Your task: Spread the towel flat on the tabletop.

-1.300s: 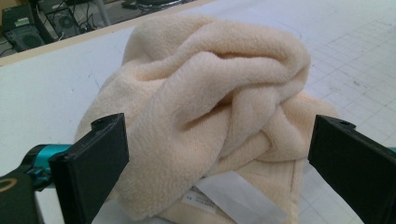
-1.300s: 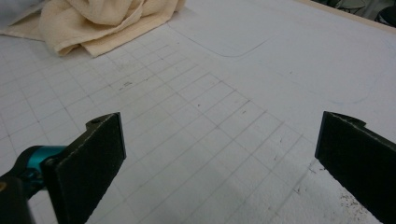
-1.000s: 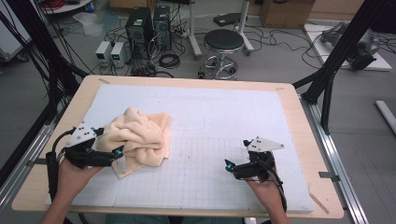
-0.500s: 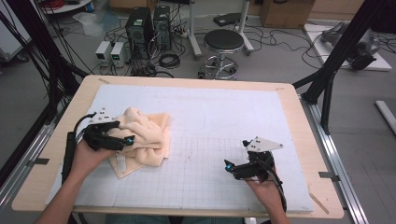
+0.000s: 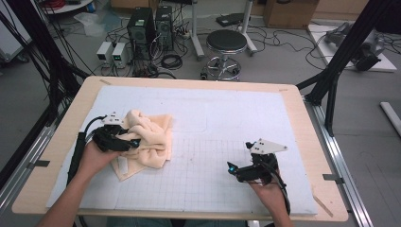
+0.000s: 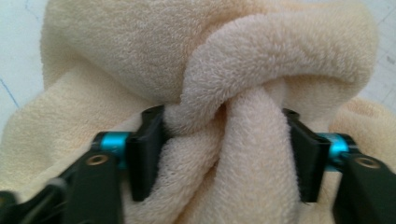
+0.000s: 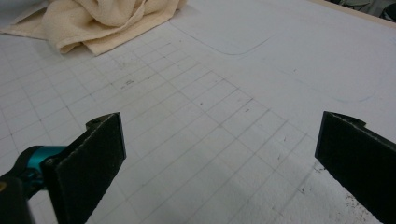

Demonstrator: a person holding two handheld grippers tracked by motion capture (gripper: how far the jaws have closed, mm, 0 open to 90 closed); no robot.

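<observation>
Crumpled at the left of the white mat (image 5: 283,123), the cream towel (image 5: 151,137) lies in a heap. Its thick folds bulge between the left gripper (image 5: 135,142), whose jaws have just been closing and now clench them. Well apart, near right, the right gripper (image 5: 230,168) hovers, jaws spread wide.

The towel (image 6: 261,60) is thick terry cloth, cream, with a soft looped pile that looks fuzzy and matt. The left gripper (image 6: 224,154) has matt black plastic jaws (their pads look faintly grainy) and glossy teal metal collars, and the right gripper (image 7: 219,158) carries the same dull, rough-faced pads. The mat (image 5: 236,123) is smooth, matt white sheet printed with a fine grid, lying on a table (image 5: 302,123) of pale, satin-finished wood.
</observation>
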